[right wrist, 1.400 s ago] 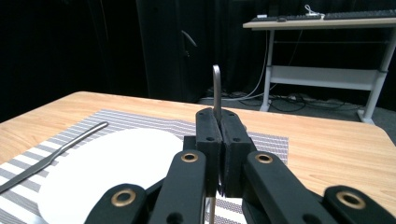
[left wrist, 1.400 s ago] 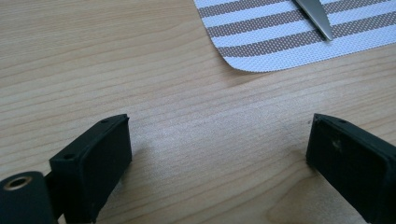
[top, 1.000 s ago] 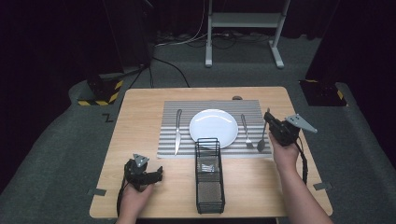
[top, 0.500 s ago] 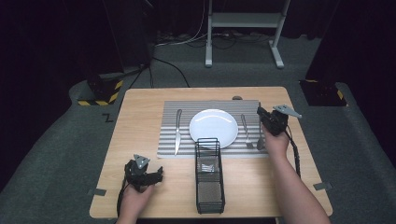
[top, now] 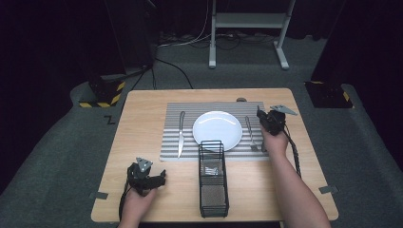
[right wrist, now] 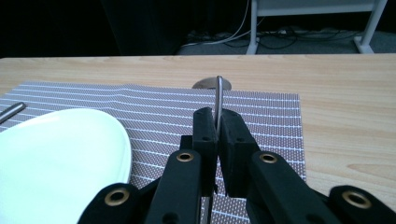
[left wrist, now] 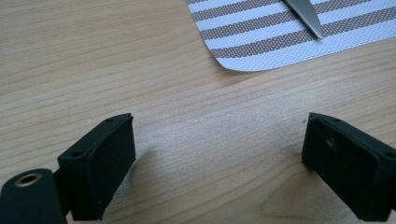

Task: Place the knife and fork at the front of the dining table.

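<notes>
My right gripper (top: 262, 115) hovers over the right edge of the striped placemat (top: 173, 142), just right of the fork (top: 249, 131). In the right gripper view its jaws (right wrist: 218, 116) are shut on a thin metal utensil (right wrist: 219, 95), seen edge-on and sticking up and forward; which utensil it is I cannot tell. The white plate (top: 217, 130) lies at the mat's centre, with a knife (top: 180, 133) to its left. My left gripper (top: 159, 175) rests low at the front left, open, with bare wood between its pads (left wrist: 100, 163). The knife's tip (left wrist: 306, 18) and the mat's corner (left wrist: 261, 46) lie ahead of it.
A black wire basket (top: 213, 178) stands on the wooden table (top: 142, 109) at front centre, between the two forearms. A small grey round object (top: 241, 99) sits at the mat's far edge. Dark floor, cables and a metal stand lie beyond the table.
The right gripper has moved left and slightly down with the utensil, from off the mat's right side to over its right edge. The left gripper has stayed put.
</notes>
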A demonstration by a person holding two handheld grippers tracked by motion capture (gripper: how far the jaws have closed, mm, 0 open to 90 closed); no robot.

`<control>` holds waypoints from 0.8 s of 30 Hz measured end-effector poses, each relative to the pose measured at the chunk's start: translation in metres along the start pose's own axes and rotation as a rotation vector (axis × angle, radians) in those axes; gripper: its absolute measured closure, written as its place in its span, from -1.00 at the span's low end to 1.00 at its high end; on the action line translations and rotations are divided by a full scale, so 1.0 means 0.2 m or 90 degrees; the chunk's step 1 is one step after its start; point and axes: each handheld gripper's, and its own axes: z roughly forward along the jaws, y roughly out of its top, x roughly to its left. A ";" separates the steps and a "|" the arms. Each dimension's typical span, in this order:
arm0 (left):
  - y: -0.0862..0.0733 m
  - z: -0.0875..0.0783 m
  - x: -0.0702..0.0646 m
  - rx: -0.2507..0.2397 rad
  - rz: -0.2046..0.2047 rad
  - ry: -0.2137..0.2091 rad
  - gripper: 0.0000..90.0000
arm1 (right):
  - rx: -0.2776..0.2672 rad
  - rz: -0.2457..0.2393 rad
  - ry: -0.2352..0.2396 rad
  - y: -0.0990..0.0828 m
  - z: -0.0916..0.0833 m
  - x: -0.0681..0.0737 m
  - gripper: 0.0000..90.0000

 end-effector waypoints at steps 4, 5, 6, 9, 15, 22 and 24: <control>0.00 0.00 0.00 0.000 0.001 0.001 -0.79 | 0.011 0.000 -0.005 0.00 0.02 0.00 0.89; 0.00 0.00 0.00 -0.001 0.001 0.001 -0.79 | 0.012 0.002 -0.004 0.00 0.02 -0.01 0.89; 0.00 0.00 0.00 -0.001 0.001 0.001 -0.79 | 0.013 0.005 -0.003 0.00 0.02 -0.01 0.89; 0.00 0.00 0.00 0.000 0.000 0.001 -0.79 | 0.015 0.012 -0.005 0.00 0.02 -0.02 0.87; 0.00 0.00 0.00 0.000 0.000 -0.001 -0.79 | 0.019 0.020 -0.010 0.00 0.01 -0.05 0.69; 0.00 0.00 0.00 0.000 -0.001 -0.001 -0.78 | 0.014 0.005 -0.012 0.02 -0.04 -0.03 0.69; 0.00 0.00 0.00 0.000 0.000 -0.001 -0.78 | 0.013 -0.004 -0.008 0.02 -0.07 -0.02 0.70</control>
